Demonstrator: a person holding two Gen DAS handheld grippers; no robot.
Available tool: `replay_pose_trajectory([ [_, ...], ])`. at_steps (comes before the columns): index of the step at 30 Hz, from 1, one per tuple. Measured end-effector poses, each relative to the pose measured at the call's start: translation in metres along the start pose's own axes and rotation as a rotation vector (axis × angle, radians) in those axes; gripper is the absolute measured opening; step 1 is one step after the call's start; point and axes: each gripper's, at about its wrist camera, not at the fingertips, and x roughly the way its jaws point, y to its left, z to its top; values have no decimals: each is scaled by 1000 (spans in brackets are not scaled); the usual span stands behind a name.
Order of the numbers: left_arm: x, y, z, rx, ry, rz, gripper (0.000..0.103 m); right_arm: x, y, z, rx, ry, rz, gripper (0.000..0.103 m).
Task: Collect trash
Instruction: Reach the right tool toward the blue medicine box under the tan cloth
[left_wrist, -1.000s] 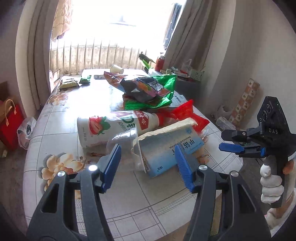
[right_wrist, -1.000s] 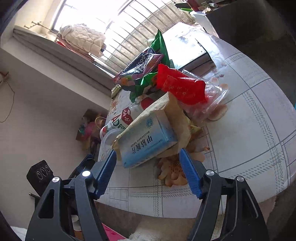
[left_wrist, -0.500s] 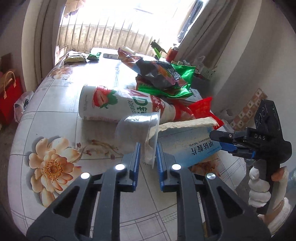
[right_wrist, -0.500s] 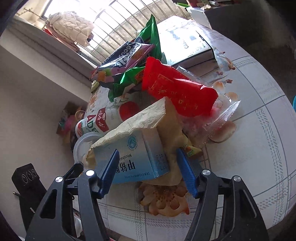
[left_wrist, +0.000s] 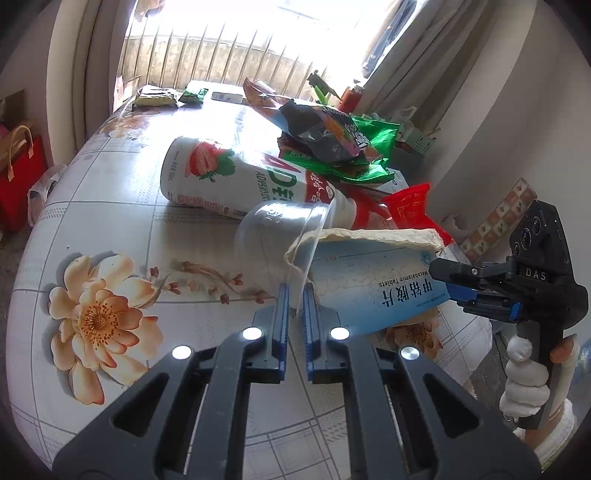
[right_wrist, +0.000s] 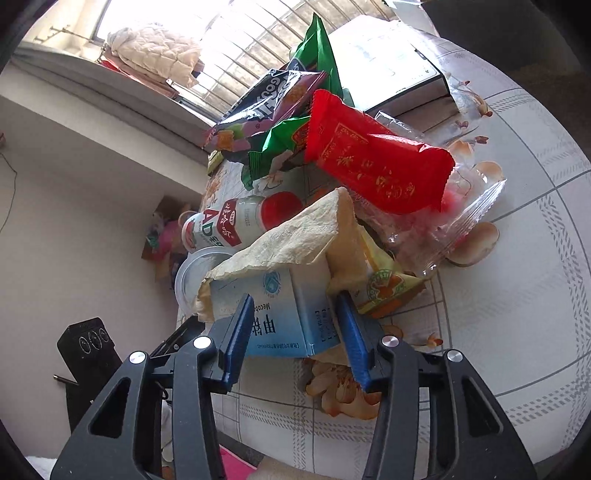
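- Trash is heaped at table (left_wrist: 110, 221) centre.
- Clear plastic cup (left_wrist: 280, 236) rim is pinched by the closed left gripper (left_wrist: 294, 299).
- Blue medicine box (right_wrist: 280, 314), at 12 o'clock of the right gripper (right_wrist: 291, 328), lies between its closing jaws.

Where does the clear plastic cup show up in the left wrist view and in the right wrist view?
Left wrist: the clear plastic cup lies on its side at centre, its rim pinched in the left gripper.
Right wrist: only its round rim shows at left of centre, behind the blue tablet box.
Shared landmark: the strawberry drink bottle lies just beyond the cup in both views.
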Motion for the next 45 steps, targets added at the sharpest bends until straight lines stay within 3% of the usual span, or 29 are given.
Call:
replay_pose_trajectory([
  [6,-2,1,1,1,-5,10,0,-3,-8,-7,43,33,158,47],
  [11,-2,0,2,-2,1,0,0,6,-6,-15,29,57,90,46],
  [12,-3,-1,1,1,1,-2,0,6,-6,-16,32,51,77,44],
  [18,-10,-2,-1,24,-5,1,0,-6,-10,-17,23,22,37,5],
  [23,-14,3,-1,11,-12,15,1,-25,-12,-23,3,18,-2,5],
  [26,-19,2,-1,19,-34,32,14,-28,-15,-31,11,46,6,5],
  [29,-30,-1,-1,37,-77,31,15,-29,-18,-40,4,55,5,5],
  [35,-52,-15,-9,135,-114,-86,17,-46,10,-30,-142,-48,-62,9],
  [36,-53,-20,-11,154,-104,-105,18,-46,15,-27,-165,-56,-61,11],
  [38,-49,-27,-17,165,-71,-131,23,-42,22,-20,-190,-57,-46,32],
  [40,-38,-31,-24,148,-26,-148,24,-31,25,-11,-197,-58,-44,45],
  [45,-11,-27,-35,78,64,-158,24,-2,28,9,-228,-40,-67,46],
])
